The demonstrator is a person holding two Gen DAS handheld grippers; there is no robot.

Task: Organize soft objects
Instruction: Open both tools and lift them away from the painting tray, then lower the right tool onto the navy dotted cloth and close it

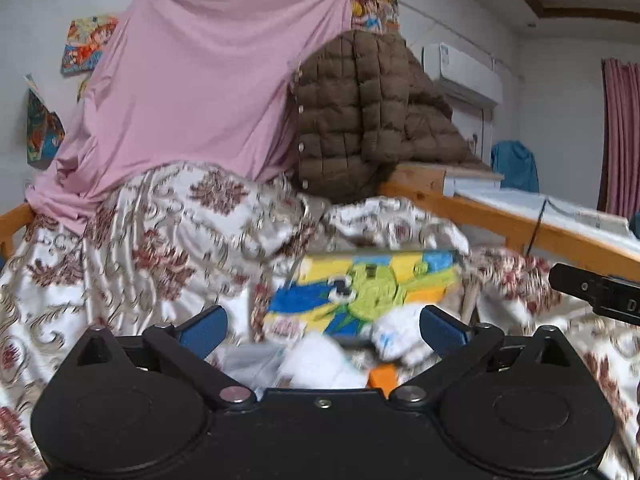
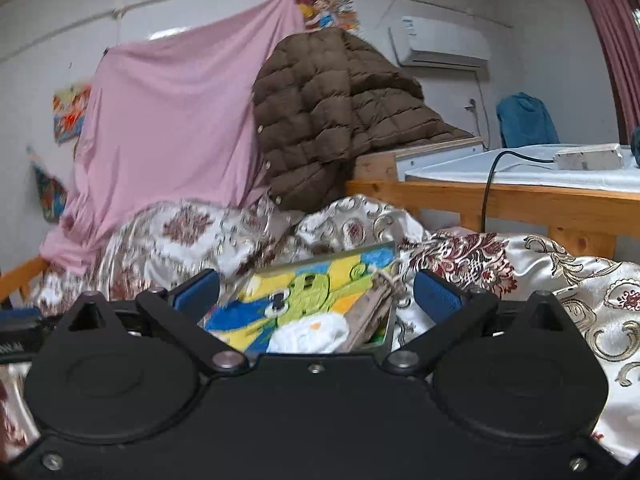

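Observation:
A box with a bright cartoon panel [image 1: 360, 284] [image 2: 308, 292] in blue, yellow and green rests on a cream satin quilt with red flower patterns [image 1: 160, 232] [image 2: 540, 276]. White soft items [image 1: 400, 332] [image 2: 312, 334] lie in the box, beside a tan piece with string [image 2: 376, 304]. My left gripper [image 1: 324, 324] stands open in front of the box, nothing between its blue pads. My right gripper [image 2: 316, 296] is open too, its pads apart on either side of the box. The right gripper's black body [image 1: 600, 292] shows at the right edge of the left wrist view.
A pink sheet [image 1: 208, 92] [image 2: 172, 128] hangs behind the quilt, and a brown quilted jacket [image 1: 360, 120] [image 2: 332, 112] drapes over a wooden bed frame [image 1: 512, 224] [image 2: 520, 200]. A black cable [image 2: 490, 184] runs down from the mattress. An air conditioner [image 2: 440, 46] is on the wall.

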